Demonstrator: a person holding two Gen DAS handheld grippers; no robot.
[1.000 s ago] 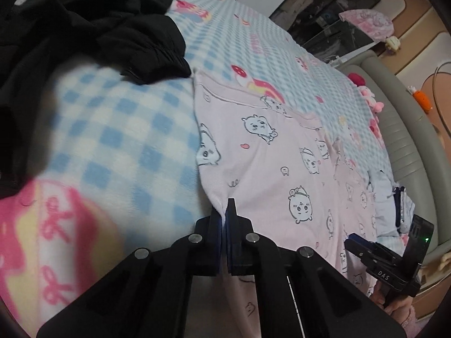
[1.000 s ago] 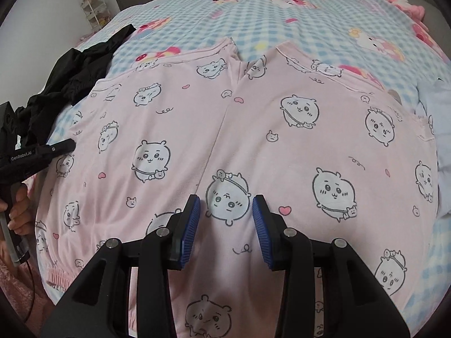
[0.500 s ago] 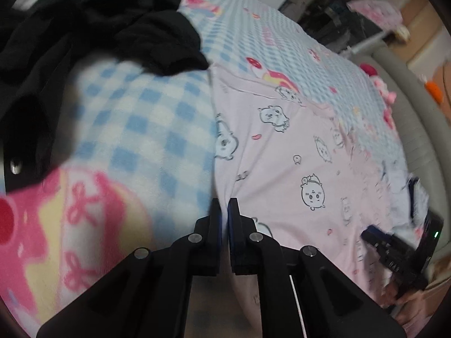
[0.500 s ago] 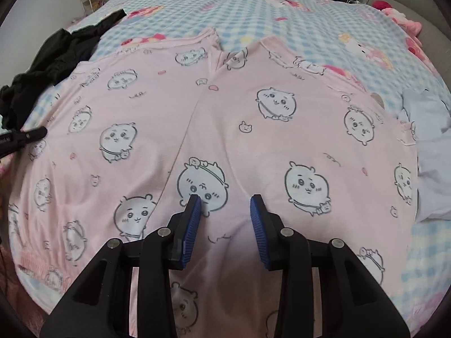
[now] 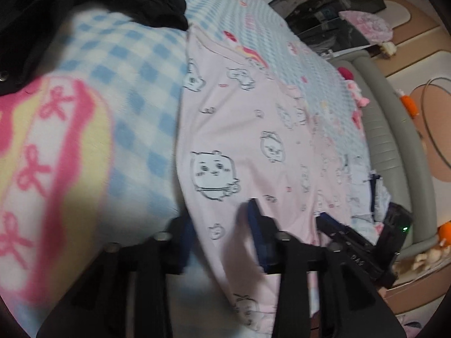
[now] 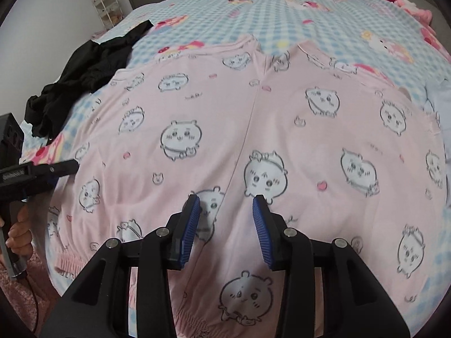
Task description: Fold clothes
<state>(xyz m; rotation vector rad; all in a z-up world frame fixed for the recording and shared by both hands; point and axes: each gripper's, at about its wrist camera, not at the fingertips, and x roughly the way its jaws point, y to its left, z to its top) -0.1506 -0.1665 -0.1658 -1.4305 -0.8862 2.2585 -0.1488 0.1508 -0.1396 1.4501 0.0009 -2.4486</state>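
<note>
Only the right view showed both legs of the pink pajama pants (image 6: pixel 253 129); the left tool (image 5: pixel 222 225), just opening, straddled their edge, while the right tool (image 6: pixel 226 211) hung spread above them.

Both views are bent by the fisheye lens, with dark vignetted corners. The left wrist view is smeared by motion blur, strongest over the checked blanket (image 5: pixel 135 64) left of the pink pyjama trousers (image 5: pixel 253 129); its colours are dim and cool. The right wrist view is evenly, softly lit and sharper, and faint shadows are cast on the trousers beneath the blue pads (image 6: pixel 191 225)
</note>
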